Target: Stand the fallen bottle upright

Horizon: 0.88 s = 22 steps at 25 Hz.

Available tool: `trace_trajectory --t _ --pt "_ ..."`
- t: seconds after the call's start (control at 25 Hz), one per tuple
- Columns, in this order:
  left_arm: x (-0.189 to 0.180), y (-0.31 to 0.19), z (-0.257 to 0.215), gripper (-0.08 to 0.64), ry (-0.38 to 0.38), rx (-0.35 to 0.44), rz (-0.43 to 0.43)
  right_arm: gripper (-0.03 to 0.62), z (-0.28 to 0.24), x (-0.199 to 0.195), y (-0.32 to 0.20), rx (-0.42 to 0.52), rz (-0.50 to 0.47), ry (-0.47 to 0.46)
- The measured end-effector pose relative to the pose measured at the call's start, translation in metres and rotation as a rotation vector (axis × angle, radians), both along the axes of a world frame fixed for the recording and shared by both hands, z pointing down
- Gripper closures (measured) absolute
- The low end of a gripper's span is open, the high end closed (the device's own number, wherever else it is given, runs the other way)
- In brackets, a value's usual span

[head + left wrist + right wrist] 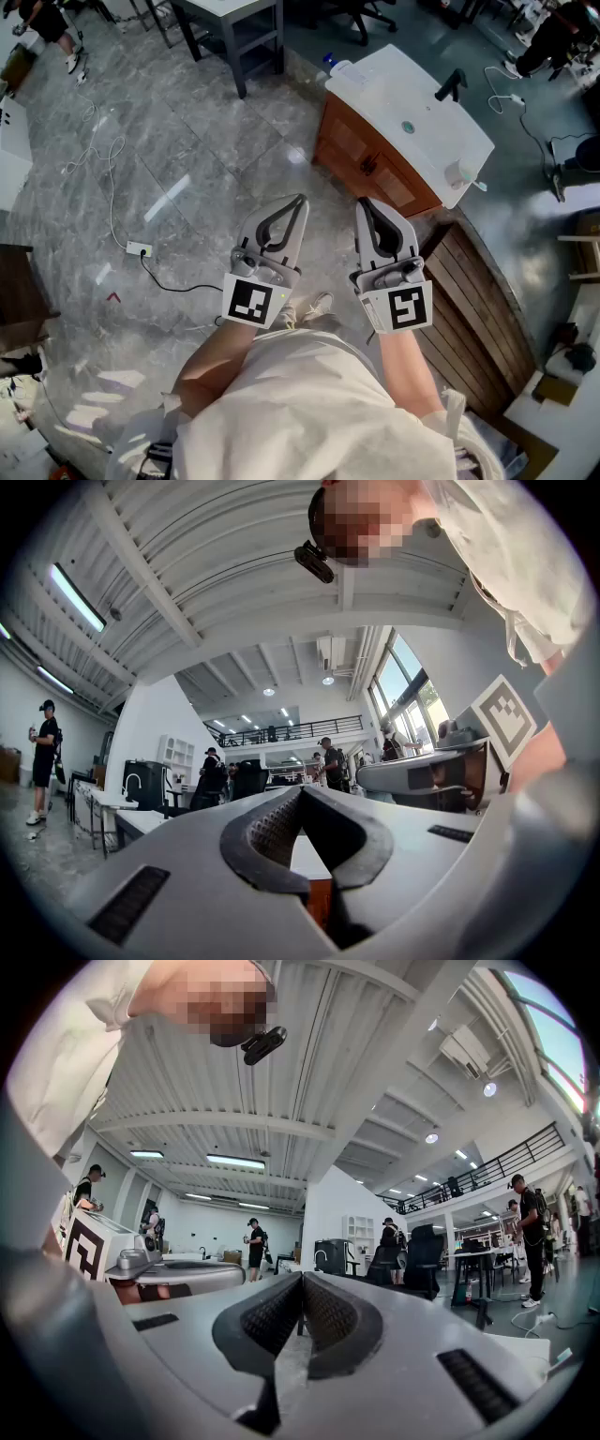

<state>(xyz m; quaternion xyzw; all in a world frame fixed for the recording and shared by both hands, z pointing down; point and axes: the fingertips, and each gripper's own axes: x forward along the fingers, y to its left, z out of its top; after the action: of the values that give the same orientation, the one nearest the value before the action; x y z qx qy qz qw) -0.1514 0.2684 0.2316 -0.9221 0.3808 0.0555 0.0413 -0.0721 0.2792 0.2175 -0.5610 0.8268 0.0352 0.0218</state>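
Left gripper [302,791]: jaws together, tips meeting, nothing between. Right gripper [394,778]: to its right, level, marker cube [507,716] at rear. Overhead: white shirt [506,546], head camera [314,562], ribbed ceiling [216,583]. Far left: person in black [43,761], standing. Background: balcony railing [281,731], windows [403,682].

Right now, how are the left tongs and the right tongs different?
The left tongs lean toward the right side of the head view, while the right tongs lean toward the left. The left marker cube shows a different black pattern from the right marker cube. Both tongs are grey, shut and empty.
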Motion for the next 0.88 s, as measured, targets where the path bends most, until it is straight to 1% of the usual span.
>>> trace_trajectory --t 0.16,0.28,0.48,0.72,0.88 --pt "-0.009 -0.005 0.003 0.543 -0.019 0.000 0.016 0.555 0.001 -0.010 -0.007 -0.003 0.009 0.007" --pt "-0.012 -0.012 0.002 0.542 -0.012 0.010 0.024 0.555 0.001 -0.014 -0.013 0.000 0.022 0.005" --pt "-0.018 -0.017 0.001 0.543 -0.003 0.018 0.034 0.555 0.000 -0.012 -0.016 0.013 0.058 -0.047" --pt "-0.032 -0.024 0.008 0.543 0.021 -0.003 0.036 0.555 0.008 -0.013 -0.016 0.001 0.100 -0.028" --pt "-0.025 -0.030 0.010 0.542 0.029 -0.009 0.060 0.555 0.013 -0.006 -0.021 -0.017 0.110 -0.023"
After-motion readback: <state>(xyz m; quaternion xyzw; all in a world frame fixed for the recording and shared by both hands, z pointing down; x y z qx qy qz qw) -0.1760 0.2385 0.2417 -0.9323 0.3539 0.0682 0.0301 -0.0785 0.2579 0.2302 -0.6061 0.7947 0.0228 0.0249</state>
